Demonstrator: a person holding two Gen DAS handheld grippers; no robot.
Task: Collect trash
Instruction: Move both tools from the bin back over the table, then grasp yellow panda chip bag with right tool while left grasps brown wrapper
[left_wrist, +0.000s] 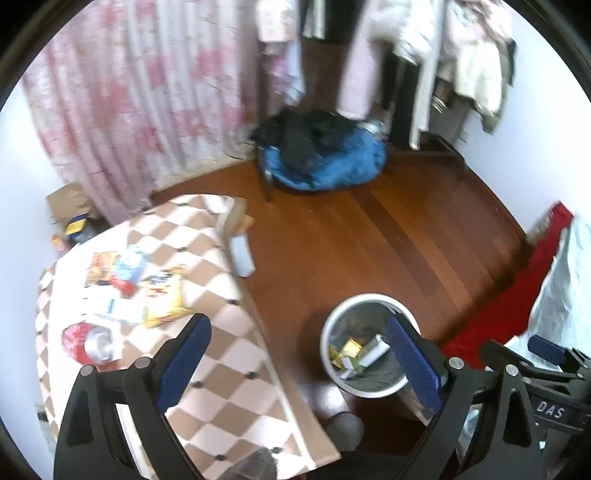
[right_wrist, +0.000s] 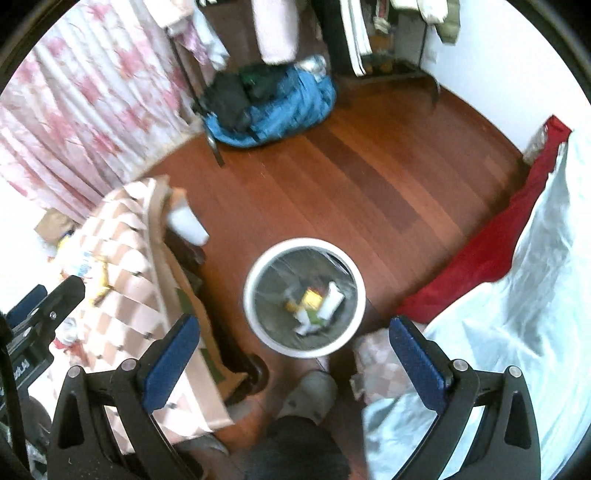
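Observation:
A round white trash bin (left_wrist: 334, 328) (right_wrist: 255, 288) stands on the wooden floor beside the table, with several wrappers and a yellow box lying inside. On the checkered table (left_wrist: 229, 373) lie a yellow snack wrapper (left_wrist: 164, 299), a red and white wrapper (left_wrist: 88, 341) and colourful packets (left_wrist: 118, 267). My left gripper (left_wrist: 299, 354) is open and holds nothing, spanning the table edge and the bin. Above the bin my right gripper (right_wrist: 295, 354) is open with nothing between its fingers. It also shows at the right edge of the left wrist view, and the left one (right_wrist: 40, 306) at the left of the right wrist view.
A blue bag with dark clothes (left_wrist: 325, 155) (right_wrist: 269, 99) sits on the floor at the back. Pink floral curtains (left_wrist: 129, 92) hang at the left. A bed with a white sheet (right_wrist: 517, 295) and a red cover (right_wrist: 491, 247) is on the right. A person's slippered foot (right_wrist: 310, 395) is below.

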